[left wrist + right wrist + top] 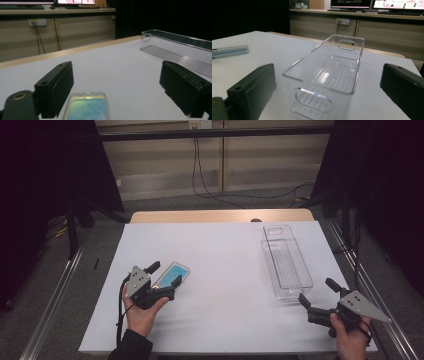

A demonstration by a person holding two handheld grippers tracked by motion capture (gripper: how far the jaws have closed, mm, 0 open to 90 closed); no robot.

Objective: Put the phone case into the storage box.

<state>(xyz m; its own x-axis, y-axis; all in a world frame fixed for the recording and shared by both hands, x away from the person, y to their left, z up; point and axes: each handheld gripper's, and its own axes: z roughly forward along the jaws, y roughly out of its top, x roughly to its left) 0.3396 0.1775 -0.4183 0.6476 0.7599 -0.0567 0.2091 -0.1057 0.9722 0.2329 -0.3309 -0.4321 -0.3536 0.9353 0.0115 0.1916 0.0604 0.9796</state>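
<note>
From above, the left tool sits low at the near left of the white surface, jaws spread on either side of the flat, clear-cased blue phone-shaped slab, which lies flat there. Over at the near right, the right tool is spread wide too, pointing at the near end of the long clear plastic bin, holding nothing. Now the left gripper view: the slab lies between the two black jaws, close by the left one, with the pads not pressing on it, and the bin sits well off to the right. On to the right gripper view: the bin stands upright and empty just ahead between wide-open jaws, slab far left.
</note>
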